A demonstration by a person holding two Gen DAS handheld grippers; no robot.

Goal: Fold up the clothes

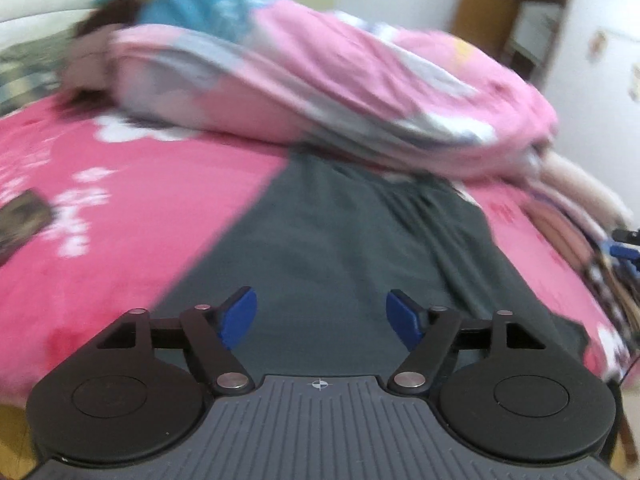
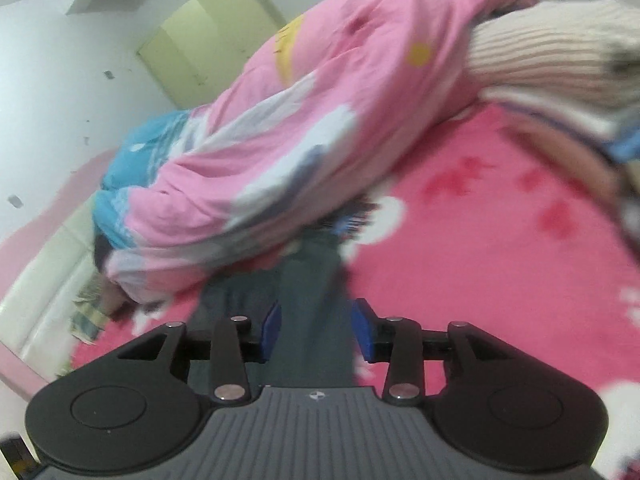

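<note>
A dark grey garment [image 1: 340,248] lies spread flat on the pink flowered bedsheet [image 1: 132,216], its far end tucked under a pink quilt [image 1: 320,92]. My left gripper [image 1: 322,316] hovers open over the garment's near end, blue pads wide apart with nothing between them. In the right wrist view the garment [image 2: 312,280] runs as a strip from under the quilt [image 2: 304,128] towards me. My right gripper [image 2: 318,326] stands over it, partly open, its fingers straddling the cloth. The cloth spreads past the left finger, and its right edge lines up with the right finger. Both views are motion-blurred.
A bunched blue cloth [image 1: 192,0] lies behind the quilt. Stacked clothes, topped by a ribbed cream knit [image 2: 552,60], sit at the bed's right side. A dark flat object [image 1: 20,220] rests on the sheet at left. White walls and a doorway [image 1: 516,28] lie beyond.
</note>
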